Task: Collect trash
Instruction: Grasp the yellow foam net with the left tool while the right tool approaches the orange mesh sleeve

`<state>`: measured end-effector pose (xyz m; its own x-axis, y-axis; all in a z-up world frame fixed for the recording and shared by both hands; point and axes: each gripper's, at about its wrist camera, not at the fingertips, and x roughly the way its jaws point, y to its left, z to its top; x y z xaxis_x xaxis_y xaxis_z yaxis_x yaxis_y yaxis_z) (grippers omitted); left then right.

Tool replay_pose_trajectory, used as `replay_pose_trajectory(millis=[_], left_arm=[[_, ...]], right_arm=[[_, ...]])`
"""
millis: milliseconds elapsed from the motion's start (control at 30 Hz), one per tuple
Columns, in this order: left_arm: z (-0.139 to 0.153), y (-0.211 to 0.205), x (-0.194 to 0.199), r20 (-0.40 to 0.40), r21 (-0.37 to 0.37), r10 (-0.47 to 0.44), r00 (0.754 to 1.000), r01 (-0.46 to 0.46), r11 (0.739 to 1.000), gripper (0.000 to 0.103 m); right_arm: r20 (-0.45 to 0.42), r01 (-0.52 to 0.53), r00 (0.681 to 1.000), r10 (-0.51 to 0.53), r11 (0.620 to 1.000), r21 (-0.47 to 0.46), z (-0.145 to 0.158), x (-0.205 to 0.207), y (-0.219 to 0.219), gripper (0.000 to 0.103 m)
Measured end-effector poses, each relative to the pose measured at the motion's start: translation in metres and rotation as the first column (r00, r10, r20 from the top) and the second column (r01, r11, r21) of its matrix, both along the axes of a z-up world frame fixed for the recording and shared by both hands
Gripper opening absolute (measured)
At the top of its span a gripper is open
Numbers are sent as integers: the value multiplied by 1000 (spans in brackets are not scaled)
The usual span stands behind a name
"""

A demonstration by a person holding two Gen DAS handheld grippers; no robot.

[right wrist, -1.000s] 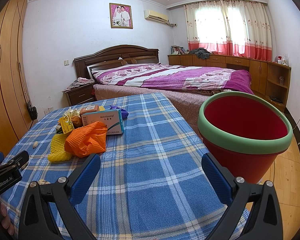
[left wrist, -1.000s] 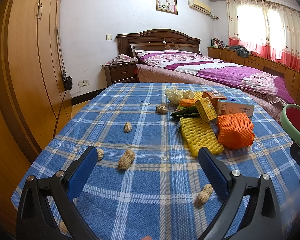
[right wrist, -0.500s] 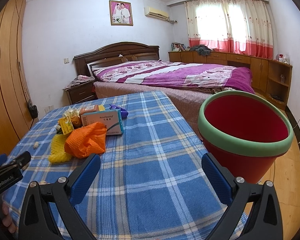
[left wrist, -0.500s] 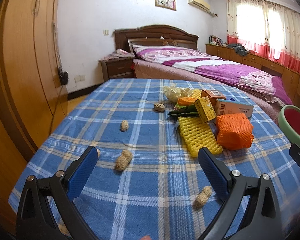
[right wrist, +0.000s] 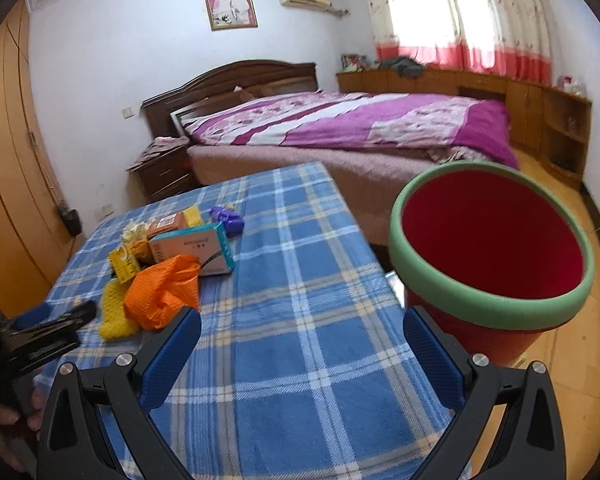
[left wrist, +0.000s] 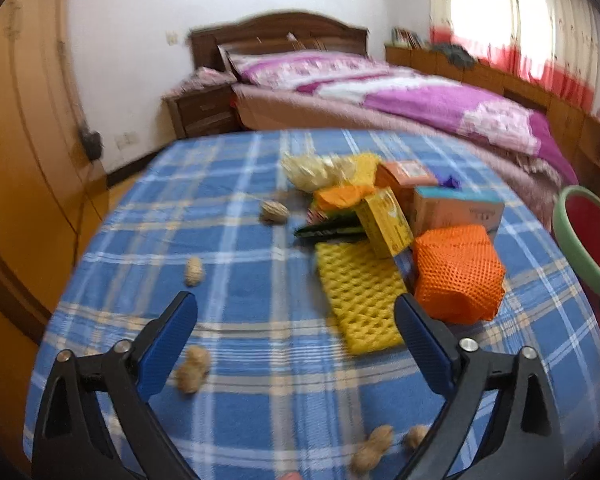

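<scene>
The trash sits in a heap on the blue plaid tablecloth (left wrist: 240, 392). In my left wrist view the heap lies toward 1 o'clock: a yellow foam net (left wrist: 360, 300) lying flat, an orange foam net (left wrist: 458, 276) just to its right and touching it, a small yellow box (left wrist: 386, 222) leaning above them, a teal-and-white box (left wrist: 458, 210) behind, and an orange box (left wrist: 406, 174) farther back. The print on the boxes is too blurred for me to read in either view. A pale crinkled wrapper (left wrist: 312, 170) lies at the far edge of the heap, and dark green packaging (left wrist: 330, 230) shows under the yellow box.

Peanut shells lie scattered apart from the heap: one (left wrist: 274, 212) at 12 o'clock, one (left wrist: 193, 272) at 11, one (left wrist: 192, 368) beside my left finger, and more (left wrist: 374, 450) at 6.

The red bin with a green rim (right wrist: 496, 256) stands off the table's right edge, at 2 o'clock in my right wrist view; what shows of its inside is bare red wall. A purple wrapper (right wrist: 228, 218) lies behind the boxes there.

My left gripper (left wrist: 296, 328) hovers over the cloth with its blue pads wide apart, holding nothing. My right gripper (right wrist: 302, 344) is likewise spread wide and holds nothing, above the cloth between heap and bin.
</scene>
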<state>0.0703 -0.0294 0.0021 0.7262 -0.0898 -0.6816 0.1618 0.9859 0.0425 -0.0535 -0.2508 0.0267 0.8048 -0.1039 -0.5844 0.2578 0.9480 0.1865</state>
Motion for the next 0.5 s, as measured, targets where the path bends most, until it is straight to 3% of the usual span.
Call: replay_pose_trajectory(millis=[267, 433, 500], left_arm=[[-12, -17, 23, -109, -20, -54, 993, 52, 998, 84], [-18, -22, 33, -172, -94, -91, 981, 75, 993, 75], [-20, -21, 35, -193, -141, -106, 975, 80, 987, 64]], right_arm=[[-17, -3, 1000, 3, 1000, 18, 5, 4, -10, 103], [-29, -5, 1000, 6, 1000, 27, 4, 9, -14, 103], [-34, -10, 999, 10, 1000, 25, 4, 10, -13, 103]])
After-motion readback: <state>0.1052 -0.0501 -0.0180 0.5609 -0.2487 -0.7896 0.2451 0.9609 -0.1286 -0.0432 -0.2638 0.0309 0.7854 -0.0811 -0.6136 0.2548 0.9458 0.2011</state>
